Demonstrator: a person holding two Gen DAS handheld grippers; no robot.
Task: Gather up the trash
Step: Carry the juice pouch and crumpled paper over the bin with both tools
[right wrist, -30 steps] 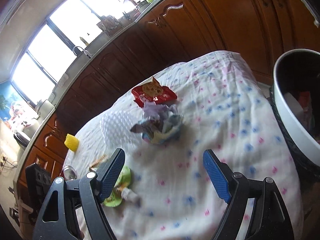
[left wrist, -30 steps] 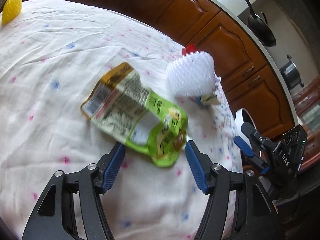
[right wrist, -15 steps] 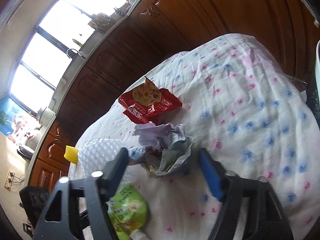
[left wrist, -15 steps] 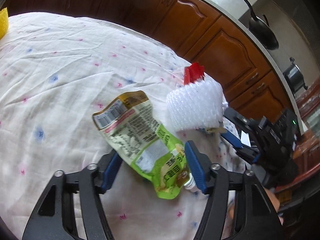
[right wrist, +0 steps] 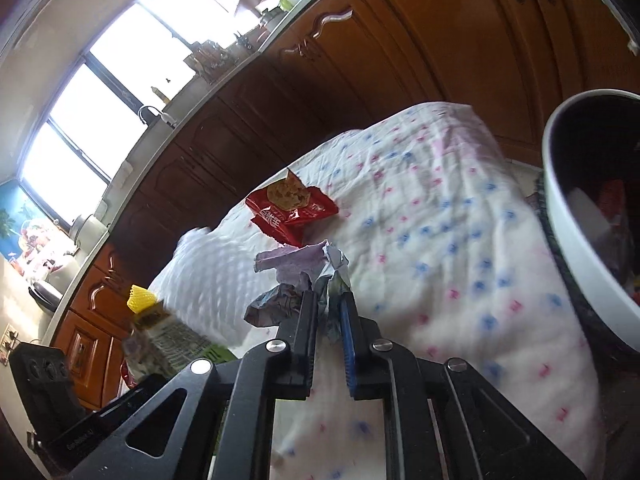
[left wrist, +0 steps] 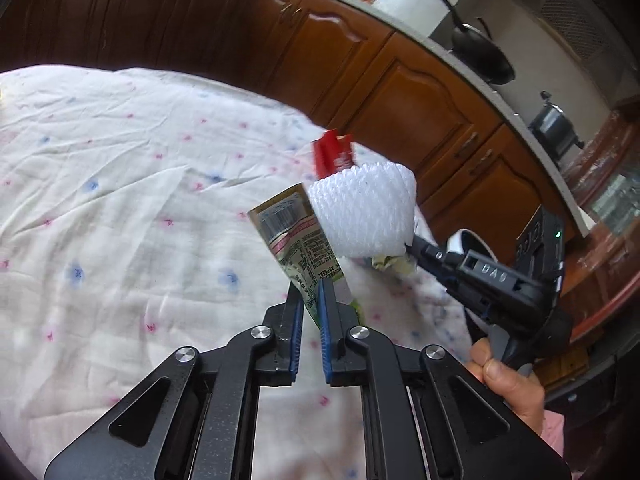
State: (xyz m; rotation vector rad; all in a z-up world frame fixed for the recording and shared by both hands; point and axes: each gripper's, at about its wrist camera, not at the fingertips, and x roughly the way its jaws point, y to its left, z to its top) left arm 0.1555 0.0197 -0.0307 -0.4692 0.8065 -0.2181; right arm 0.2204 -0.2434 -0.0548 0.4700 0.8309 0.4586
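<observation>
Nearest the left wrist camera, the left gripper [left wrist: 311, 300] had just closed its jaws on the lower end of a green snack pouch [left wrist: 298, 248], which stood up tilted from between the blue pads above the cloth-covered worktop [left wrist: 120, 220]; a barcode and small printed text showed on the pouch, too fine to read. Just beyond it, a white foam fruit net [left wrist: 362, 210] lay against the pouch's upper edge, with a red wrapper [left wrist: 333, 155] poking up behind it. To the right, the right gripper [right wrist: 329, 306], held in a hand [left wrist: 508, 380], carried the raised letters "DAS" on its body. In the right wrist view, its jaws had just closed on a crumpled wad of purple and printed paper [right wrist: 300, 268], pinched between the pads over the flowered cloth. Farther on lay the red cookie wrapper [right wrist: 291, 210], showing a biscuit picture and white lettering that could not be made out. A yellow foam net [right wrist: 140, 298] sat near the left edge, and a white-rimmed trash bin [right wrist: 576, 240] stood beside the worktop at the right, with scraps already inside.
</observation>
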